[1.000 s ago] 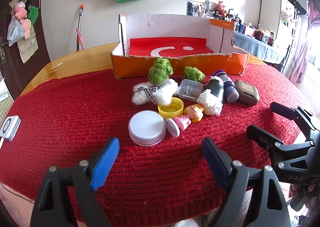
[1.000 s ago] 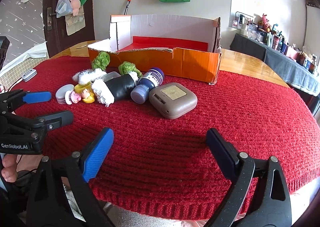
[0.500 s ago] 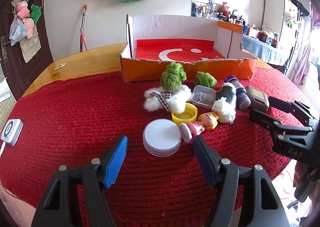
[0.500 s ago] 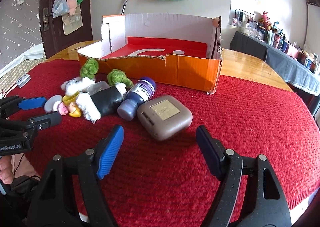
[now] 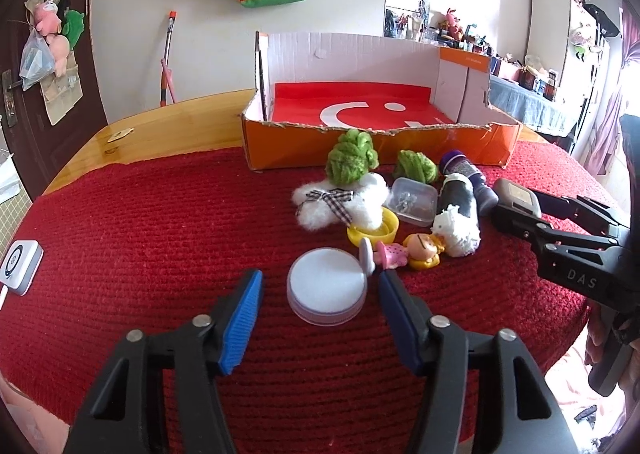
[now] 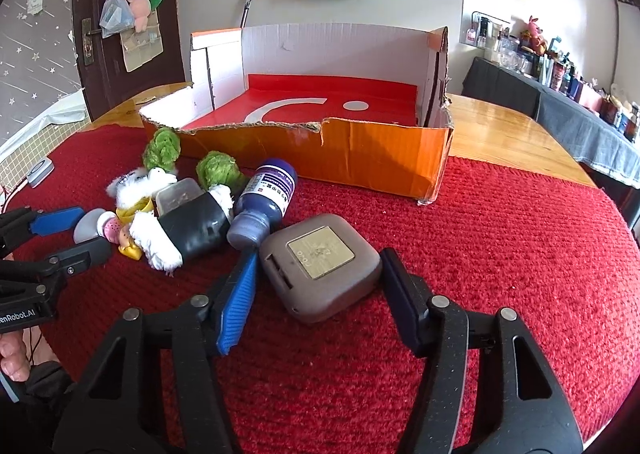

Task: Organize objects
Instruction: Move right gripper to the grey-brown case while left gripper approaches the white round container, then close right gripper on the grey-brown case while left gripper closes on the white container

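left hand-held gripper [image 5: 320, 290] closing around white lid [image 5: 327, 290]

Your left gripper [image 5: 320, 294] points down-forward, jaws just been closing, pads either side of something but not visibly pressing. Your right gripper [image 6: 318, 278] angles the same, jaws closing too, pads not clearly touching.

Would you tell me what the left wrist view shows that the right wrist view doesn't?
Only the left wrist view shows the left gripper open around the white round lid. Only the right wrist view shows the right gripper closing around the grey square case, pads apparently not yet pressing. Both show the orange cardboard box, the purple bottle and the red cloth.
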The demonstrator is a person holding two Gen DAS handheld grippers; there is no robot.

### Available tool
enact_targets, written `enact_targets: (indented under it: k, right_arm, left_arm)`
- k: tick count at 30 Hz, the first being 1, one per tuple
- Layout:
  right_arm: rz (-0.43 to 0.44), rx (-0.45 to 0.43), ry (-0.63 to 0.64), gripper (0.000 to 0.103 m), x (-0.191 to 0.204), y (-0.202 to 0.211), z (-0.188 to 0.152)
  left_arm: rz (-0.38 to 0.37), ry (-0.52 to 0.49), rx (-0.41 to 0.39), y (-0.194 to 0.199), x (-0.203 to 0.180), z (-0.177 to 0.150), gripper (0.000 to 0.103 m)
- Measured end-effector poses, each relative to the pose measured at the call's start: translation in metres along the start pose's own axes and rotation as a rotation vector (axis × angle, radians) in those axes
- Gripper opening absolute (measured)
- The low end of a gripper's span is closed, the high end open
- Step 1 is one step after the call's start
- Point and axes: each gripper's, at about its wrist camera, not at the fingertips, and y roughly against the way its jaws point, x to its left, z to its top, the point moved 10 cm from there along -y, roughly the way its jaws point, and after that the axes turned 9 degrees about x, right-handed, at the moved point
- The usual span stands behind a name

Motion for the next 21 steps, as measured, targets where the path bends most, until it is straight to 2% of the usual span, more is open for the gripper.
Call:
enact_targets:
  k: [3, 4, 12, 21]
  right_arm:
    - [0.009, 0.000, -0.006, 0.059, 0.001, 0.000, 0.000]
    - [0.010, 0.000, -0.006, 0.059, 0.001, 0.000, 0.000]
    - [0.017, -0.010, -0.011, 0.058, 0.003, 0.006, -0.002]
    - [0.076, -0.002, 0.013, 0.058, 0.026, 0.015, -0.009]
  left_arm:
    - [-0.001, -0.003, -0.005, 0.001, -0.001, 0.000, 0.046]
    - [-0.001, -0.007, -0.006, 0.001, -0.001, 0.000, 0.045]
    - [0.004, -0.018, -0.009, 0.004, -0.004, -0.001, 0.044]
    - [-0.026, -0.015, -0.014, 0.010, -0.011, 0.000, 0.044]
